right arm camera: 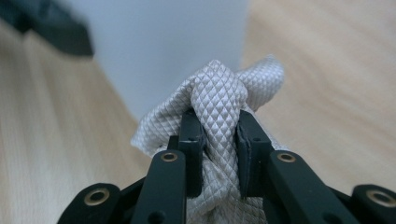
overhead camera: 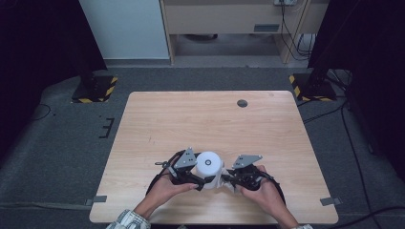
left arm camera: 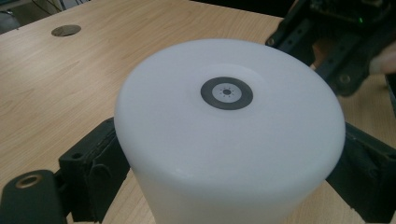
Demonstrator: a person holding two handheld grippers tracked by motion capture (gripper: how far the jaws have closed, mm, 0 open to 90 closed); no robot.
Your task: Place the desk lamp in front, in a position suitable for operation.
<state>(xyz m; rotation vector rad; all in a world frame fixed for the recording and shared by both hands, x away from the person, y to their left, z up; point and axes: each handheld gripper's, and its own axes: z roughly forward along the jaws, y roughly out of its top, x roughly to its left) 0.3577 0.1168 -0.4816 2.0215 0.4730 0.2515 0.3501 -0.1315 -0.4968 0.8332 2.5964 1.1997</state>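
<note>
- Two grippers work at the near edge of the wooden table [overhead camera: 157, 119], at about 6 o'clock in the high view, with a white cylinder [overhead camera: 210, 164] upright between them.
- Left gripper [overhead camera: 203, 182] – its jaws stand wide, one on each side of the white cylinder [left arm camera: 229, 135], pressed against its wall at 9 and 3 o'clock in the left gripper view; it holds the cylinder steady.
- Right gripper [overhead camera: 228, 179] – its jaws are narrow and pinch a bunched grey cloth [right arm camera: 217, 126] with a quilted diamond weave.
- Cloth position: just beside the cylinder's base, at 4 o'clock from it in the high view [overhead camera: 224, 180]; whether it touches the wall is hard to tell.
- Progress, as I judge it: both grasps are made and the cloth is brought up to the cylinder. Wiping its side appears to be about to start or barely begun; most of the surface is left.
</note>
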